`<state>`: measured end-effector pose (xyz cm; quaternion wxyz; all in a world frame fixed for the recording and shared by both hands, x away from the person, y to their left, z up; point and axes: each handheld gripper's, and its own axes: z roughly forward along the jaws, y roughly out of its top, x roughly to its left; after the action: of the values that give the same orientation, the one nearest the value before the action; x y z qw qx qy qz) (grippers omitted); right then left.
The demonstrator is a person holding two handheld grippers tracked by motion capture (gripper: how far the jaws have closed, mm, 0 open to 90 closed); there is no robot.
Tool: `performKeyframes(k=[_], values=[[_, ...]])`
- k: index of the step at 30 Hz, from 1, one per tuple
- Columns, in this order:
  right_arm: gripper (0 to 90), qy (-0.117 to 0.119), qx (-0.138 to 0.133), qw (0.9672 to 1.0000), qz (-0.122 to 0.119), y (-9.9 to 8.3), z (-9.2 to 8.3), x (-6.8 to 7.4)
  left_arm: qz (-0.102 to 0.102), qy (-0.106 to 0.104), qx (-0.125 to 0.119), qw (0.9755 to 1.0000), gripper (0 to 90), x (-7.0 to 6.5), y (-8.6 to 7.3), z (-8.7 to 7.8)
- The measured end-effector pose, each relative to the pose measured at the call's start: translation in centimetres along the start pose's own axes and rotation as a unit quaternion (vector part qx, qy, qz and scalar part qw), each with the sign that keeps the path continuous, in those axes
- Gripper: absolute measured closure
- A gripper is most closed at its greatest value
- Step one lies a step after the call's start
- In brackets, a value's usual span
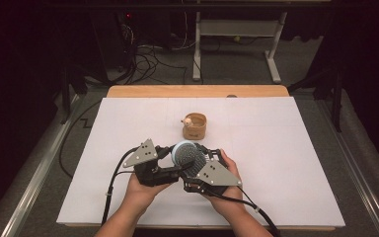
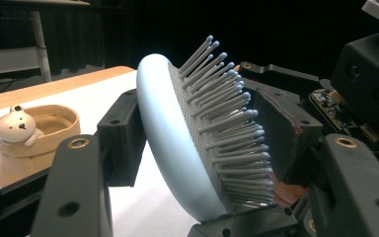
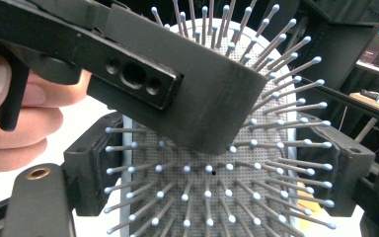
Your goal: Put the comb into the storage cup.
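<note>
Tabletop [image 1: 286, 163]: white sheet over a wooden board; the work sat near the middle of the front edge.

Hairbrush [image 1: 188, 155]: pale blue oval head with grey bristles, lifted off the tabletop between the two hands, near the front edge; bristles faced the right hand-held gripper's camera.

Left hand-held gripper [image 2: 200, 136]: jaws stood across the brush's thickness, one at the smooth blue back, the other against the bristle tips. Clamped on the hairbrush, as far as the left gripper view showed.

Right hand-held gripper [image 3: 217, 168]: jaws clamped on the two side rims of the hairbrush head, one pad on each edge.

Cup [image 1: 194, 126]: small tan cup with a bear figure on its rim, standing toward the middle of the tabletop, well apart from the brush.

Risk, bristles: springy tips give a soft hold, so the left grip could slide if the right let go.

Risk, back: the rounded smooth shell might squirt out under a harder squeeze.

Risk, crowding: the two tools nearly touched, so any twist could knock them together.
</note>
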<state>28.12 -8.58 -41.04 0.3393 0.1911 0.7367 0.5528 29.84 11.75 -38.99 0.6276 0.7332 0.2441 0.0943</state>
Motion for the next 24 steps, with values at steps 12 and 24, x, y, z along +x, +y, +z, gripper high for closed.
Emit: performKeyframes(k=[12,24], values=[[20.5,-0.008,0.002,0.9999,-0.014,0.12,0.06,0.29,-0.004,0.003,0.002,1.0000,49.0,0.04,0.16,-0.32],[20.4,-0.014,0.003,0.9997,-0.019,0.25,0.03,0.49,-0.008,0.010,-0.001,0.9999,53.6,-0.11,0.29,-0.46]])
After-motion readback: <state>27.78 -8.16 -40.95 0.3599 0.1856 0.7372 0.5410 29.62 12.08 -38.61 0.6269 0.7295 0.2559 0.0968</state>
